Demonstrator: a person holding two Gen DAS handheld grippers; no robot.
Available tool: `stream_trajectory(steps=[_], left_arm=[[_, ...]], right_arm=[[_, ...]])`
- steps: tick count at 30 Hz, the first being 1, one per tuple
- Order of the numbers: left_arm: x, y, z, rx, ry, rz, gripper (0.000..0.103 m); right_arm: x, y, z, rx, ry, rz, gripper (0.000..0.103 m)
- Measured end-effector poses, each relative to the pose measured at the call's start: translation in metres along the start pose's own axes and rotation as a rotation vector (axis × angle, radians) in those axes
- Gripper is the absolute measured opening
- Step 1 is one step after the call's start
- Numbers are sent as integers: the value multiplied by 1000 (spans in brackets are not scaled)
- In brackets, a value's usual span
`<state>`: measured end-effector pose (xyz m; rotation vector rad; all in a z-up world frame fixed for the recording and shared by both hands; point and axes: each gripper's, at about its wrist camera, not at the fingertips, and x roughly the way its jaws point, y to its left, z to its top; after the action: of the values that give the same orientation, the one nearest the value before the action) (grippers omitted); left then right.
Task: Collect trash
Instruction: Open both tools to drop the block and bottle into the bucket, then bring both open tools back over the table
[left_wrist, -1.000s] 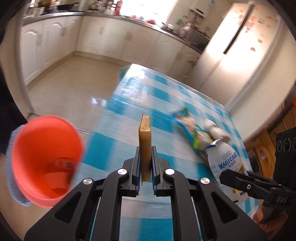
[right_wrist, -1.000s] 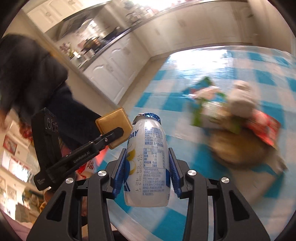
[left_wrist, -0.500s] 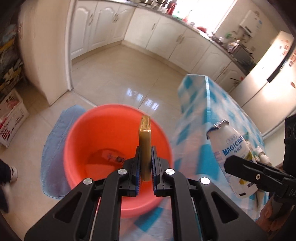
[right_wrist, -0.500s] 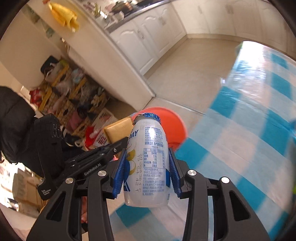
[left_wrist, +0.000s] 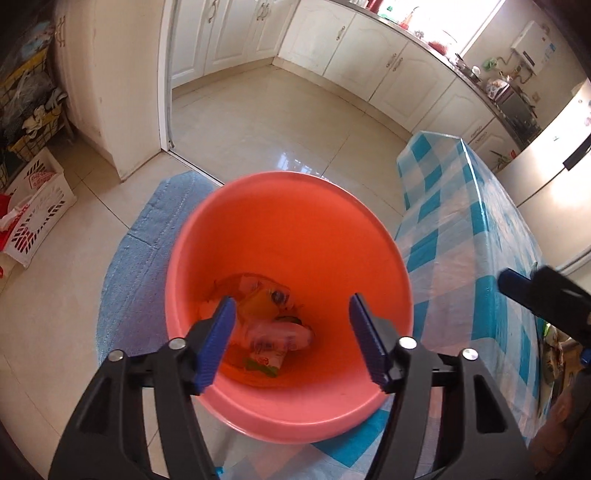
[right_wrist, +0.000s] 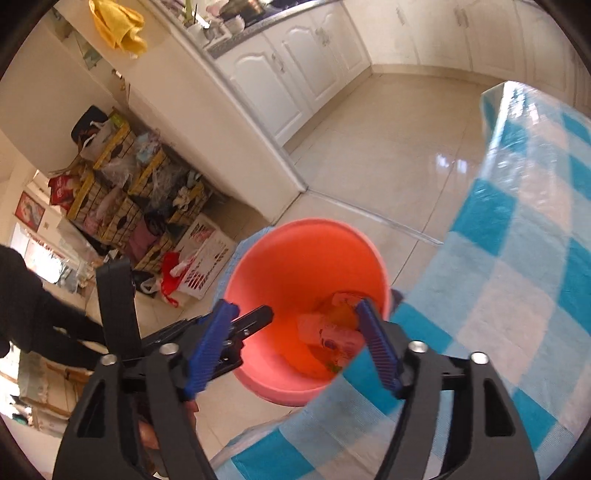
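Note:
An orange bucket stands on the floor beside the table, and both grippers hang over it. My left gripper has its jaws opening with nothing between the pads. At the bucket's bottom lie a yellow-brown piece, a blurred whitish bottle and a green-and-white wrapper. In the right wrist view my right gripper is also opening and holds nothing above the bucket and its trash. The left gripper reaches in from the left there. The right gripper's finger shows at the right edge.
The table with a blue-and-white checked cloth borders the bucket on the right. A blue mat lies under the bucket, a white basket to its left. Cluttered wire racks and a person's dark sleeve are on the left.
Both grippers swung from the table to above the bucket, then opened. The yellow-brown piece left the left jaws and the white bottle left the right jaws.

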<state>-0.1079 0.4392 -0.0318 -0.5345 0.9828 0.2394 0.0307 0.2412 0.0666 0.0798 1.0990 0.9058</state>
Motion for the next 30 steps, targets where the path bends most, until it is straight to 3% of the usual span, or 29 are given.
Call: stream_trajectory(steps=[4, 8, 19, 23, 30], left_arm=[[-15, -1, -1, 13, -61, 18, 81], [-35, -15, -4, 60, -141, 23, 83], [-84, -78, -27, 221, -306, -114, 86], [-93, -105, -38, 279, -307, -150, 87], [-91, -153, -58, 353, -209, -220, 87]], right_arm=[[-30, -8, -6, 23, -68, -30, 88], [-64, -20, -26, 38, -127, -59, 88], [-149, -57, -115, 80, -318, -205, 88], [-174, -81, -144, 139, -370, -244, 88], [-217, -132, -190, 282, -442, -311, 88]])
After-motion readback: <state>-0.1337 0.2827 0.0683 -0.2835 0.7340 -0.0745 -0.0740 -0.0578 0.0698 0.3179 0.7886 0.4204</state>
